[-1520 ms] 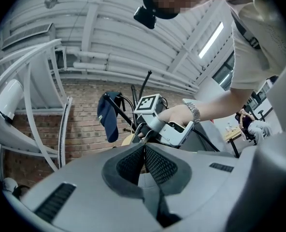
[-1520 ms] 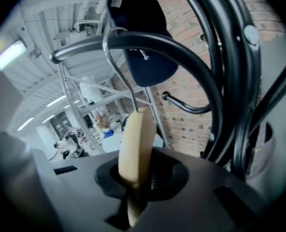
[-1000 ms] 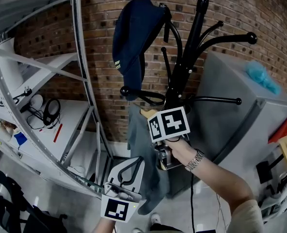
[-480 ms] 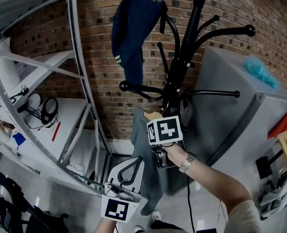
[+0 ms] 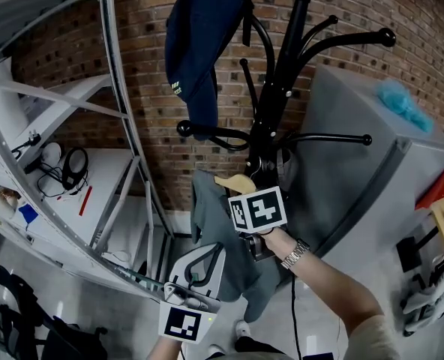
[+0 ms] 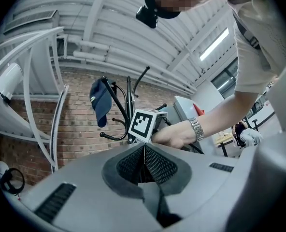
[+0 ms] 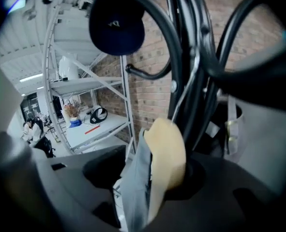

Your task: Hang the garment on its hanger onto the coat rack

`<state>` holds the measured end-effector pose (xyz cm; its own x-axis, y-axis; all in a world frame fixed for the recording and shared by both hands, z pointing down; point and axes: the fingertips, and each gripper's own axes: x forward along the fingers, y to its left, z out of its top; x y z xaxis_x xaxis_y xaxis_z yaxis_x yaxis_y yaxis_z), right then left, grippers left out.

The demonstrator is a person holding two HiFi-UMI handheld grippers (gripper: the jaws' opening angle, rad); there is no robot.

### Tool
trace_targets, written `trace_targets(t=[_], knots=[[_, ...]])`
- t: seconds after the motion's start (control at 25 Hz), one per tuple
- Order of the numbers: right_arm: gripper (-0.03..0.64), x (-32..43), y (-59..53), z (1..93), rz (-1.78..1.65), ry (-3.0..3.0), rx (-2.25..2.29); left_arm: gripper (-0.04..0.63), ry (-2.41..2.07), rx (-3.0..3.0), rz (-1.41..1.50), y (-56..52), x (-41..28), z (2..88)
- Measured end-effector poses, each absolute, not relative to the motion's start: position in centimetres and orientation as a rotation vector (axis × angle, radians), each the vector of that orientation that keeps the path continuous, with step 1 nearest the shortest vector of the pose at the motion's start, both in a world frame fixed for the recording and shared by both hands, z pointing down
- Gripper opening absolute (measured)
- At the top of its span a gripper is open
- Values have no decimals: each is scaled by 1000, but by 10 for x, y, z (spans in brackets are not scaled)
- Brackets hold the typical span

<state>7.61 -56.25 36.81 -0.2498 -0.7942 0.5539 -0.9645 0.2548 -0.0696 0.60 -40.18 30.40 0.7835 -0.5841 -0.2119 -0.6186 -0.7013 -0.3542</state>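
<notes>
A black coat rack (image 5: 282, 73) stands against the brick wall, with a navy cap (image 5: 196, 43) on one top arm. A grey garment (image 5: 214, 223) hangs on a wooden hanger (image 5: 237, 182) whose wire hook (image 7: 181, 95) runs up to the rack's pole. My right gripper (image 7: 150, 174) is at the hanger's shoulder. Its jaws have just been opening and now stand wide, with the hanger and cloth between them and not pressed. My left gripper (image 5: 207, 252) hangs low in front of the garment, shut on nothing, its pads (image 6: 155, 164) meeting.
A curved metal shelving frame (image 5: 117, 126) fills the left, and headphones (image 5: 76, 169) lie on a shelf. A grey cabinet (image 5: 357, 163) stands right of the rack with a teal item (image 5: 402, 103) on top. The rack's arms (image 5: 334, 137) stick out around the hanger.
My right gripper has come down a little with the hanger, and the garment now hangs slightly lower and more to the left. The left gripper has stayed put.
</notes>
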Motion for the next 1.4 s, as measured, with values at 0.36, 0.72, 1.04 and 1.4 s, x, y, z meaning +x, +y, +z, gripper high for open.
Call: trace_targets(t=[0.36, 0.72, 1.04, 1.4], knots=[[241, 87, -564, 363, 440, -2102, 1671, 2, 914, -2586, 106, -400, 4, 309], [245, 103, -553, 351, 191, -2054, 1726, 2, 922, -2597, 102, -395, 6, 313], [245, 122, -526, 343, 201, -2073, 1841, 2, 897, -2576, 87, -390, 9, 311], [244, 127, -465, 325, 19, -2206, 1909, 2, 892, -2593, 92, -375, 15, 315]])
